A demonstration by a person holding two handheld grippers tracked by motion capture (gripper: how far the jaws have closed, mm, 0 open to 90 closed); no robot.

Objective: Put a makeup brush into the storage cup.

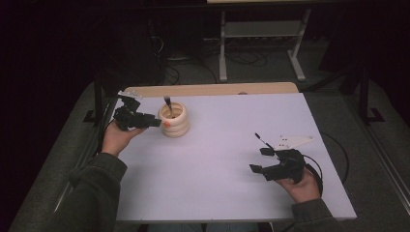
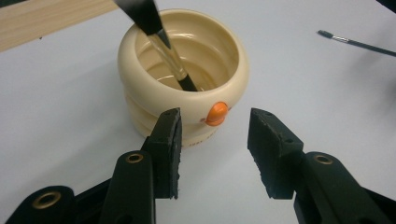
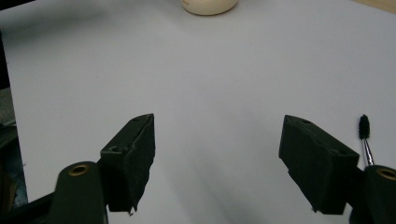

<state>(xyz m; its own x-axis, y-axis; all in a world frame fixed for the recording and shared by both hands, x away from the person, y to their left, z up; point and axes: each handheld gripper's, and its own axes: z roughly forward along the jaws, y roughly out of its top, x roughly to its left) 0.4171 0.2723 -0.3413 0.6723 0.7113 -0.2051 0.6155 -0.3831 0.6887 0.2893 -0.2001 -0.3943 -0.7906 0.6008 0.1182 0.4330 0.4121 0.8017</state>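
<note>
We look down on a white table (image 1: 217, 164) with a wooden strip along its far edge. A person's two forearms in dark sleeves come in from the bottom, each hand holding a black two-jaw gripper.

At about ten o'clock on the table stands a cream ribbed holder (image 1: 174, 120), shaped like stacked rings, with a small orange button on its side. A makeup brush (image 1: 168, 106) with a dark handle leans inside it, its top tilted toward eleven o'clock. In the left gripper view we see the holder's open mouth (image 2: 183, 70), the brush (image 2: 161, 42) resting against the inner wall, and the orange button (image 2: 217, 113) facing the camera.

The left gripper (image 1: 153, 122) sits just at nine o'clock of the holder, its tips at the holder's side. In its own view the left gripper (image 2: 213, 140) has its jaws spread apart, with nothing pinched between them; one jaw tip overlaps the holder's lower rings, and we cannot tell whether it touches.

The right gripper (image 1: 258, 160) is at about four o'clock on the table, well apart from the holder. In its own view the right gripper (image 3: 217, 154) has its jaws spread wide over bare table, holding nothing.

A thin mascara wand (image 1: 263, 141) lies on the table just at twelve o'clock of the right gripper; its bristled tip (image 3: 364, 127) shows beside one jaw.
</note>
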